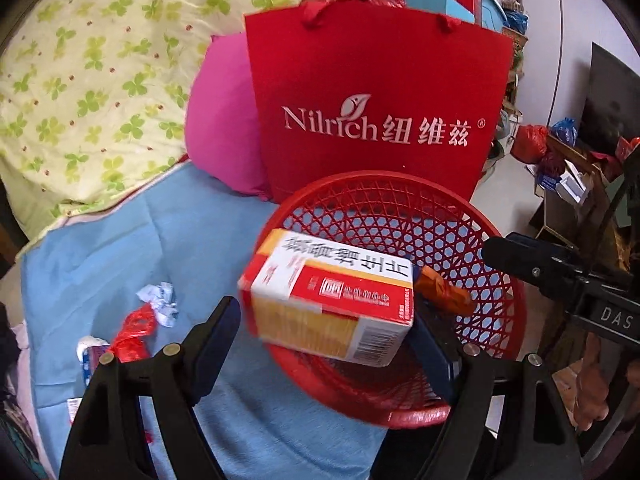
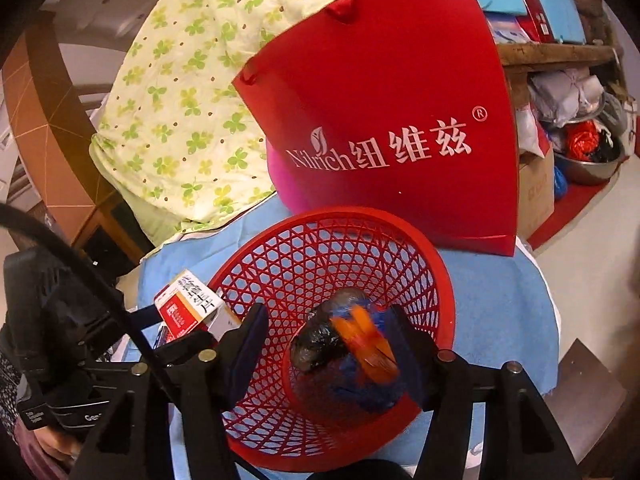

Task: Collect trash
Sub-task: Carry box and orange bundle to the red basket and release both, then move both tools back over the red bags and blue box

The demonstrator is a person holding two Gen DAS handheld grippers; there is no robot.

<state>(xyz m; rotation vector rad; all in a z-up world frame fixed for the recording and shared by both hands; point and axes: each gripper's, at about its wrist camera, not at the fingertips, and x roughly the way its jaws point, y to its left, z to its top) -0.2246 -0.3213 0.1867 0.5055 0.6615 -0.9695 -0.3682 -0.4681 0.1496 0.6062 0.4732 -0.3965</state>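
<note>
A red mesh basket (image 1: 400,196) lies on the blue sheet; it also shows in the right wrist view (image 2: 320,220). In the left wrist view my left gripper (image 1: 328,328) is open; a red, white and yellow medicine box (image 1: 332,300) hangs blurred between its fingers over the basket's rim, and I cannot tell whether a finger still touches it. The box also shows in the right wrist view (image 2: 192,308). My right gripper (image 2: 328,340) is open over the basket. A blurred blue and orange wrapper (image 2: 368,348) sits between its fingers, above a dark wrapped lump (image 2: 320,336).
A red paper bag (image 1: 376,92) stands behind the basket, with a pink cushion (image 1: 224,120) and a clover-print quilt (image 1: 92,80) to its left. Crumpled white paper (image 1: 160,300) and a red wrapper (image 1: 132,332) lie on the blue sheet (image 1: 120,240). Clutter fills the right.
</note>
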